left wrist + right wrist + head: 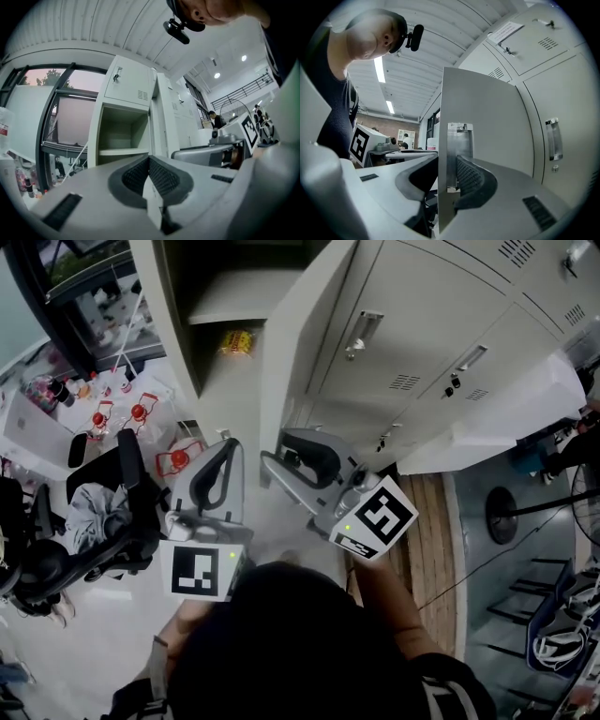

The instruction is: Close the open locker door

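Task thing: locker door (300,334), swung open at 12 o'clock | right tool (448,159): clamped across its free edge beside the handle (459,140), placed to swing it shut | left tool (148,159): jaws together, empty | surroundings: yellow packet (237,341) on the shelf at 11 o'clock, chair (122,512) at 9 o'clock; left tool likely in the door's sweep.

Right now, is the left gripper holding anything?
No, the left gripper has its jaws closed together with nothing between them.
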A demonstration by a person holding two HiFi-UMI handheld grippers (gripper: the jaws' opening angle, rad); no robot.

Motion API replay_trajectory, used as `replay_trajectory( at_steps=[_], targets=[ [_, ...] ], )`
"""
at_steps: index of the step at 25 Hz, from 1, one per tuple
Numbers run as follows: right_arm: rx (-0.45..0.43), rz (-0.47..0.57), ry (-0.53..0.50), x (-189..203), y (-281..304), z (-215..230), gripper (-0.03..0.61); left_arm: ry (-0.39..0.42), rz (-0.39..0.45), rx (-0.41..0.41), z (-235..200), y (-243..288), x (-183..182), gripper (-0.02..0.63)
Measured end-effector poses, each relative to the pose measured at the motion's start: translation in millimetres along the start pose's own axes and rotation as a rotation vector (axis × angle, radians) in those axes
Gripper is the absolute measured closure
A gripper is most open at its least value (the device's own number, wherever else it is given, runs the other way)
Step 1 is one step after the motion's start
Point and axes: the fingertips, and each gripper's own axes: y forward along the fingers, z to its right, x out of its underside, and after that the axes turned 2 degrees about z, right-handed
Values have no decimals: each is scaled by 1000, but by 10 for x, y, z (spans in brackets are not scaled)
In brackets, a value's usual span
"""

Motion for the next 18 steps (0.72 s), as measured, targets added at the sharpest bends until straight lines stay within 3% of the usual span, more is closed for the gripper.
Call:
replay_trajectory(
  at_steps=[18],
  targets=[
    [157,-8,-21,69,737,14,460,0,2,91,-801,35,86,612]
  ],
)
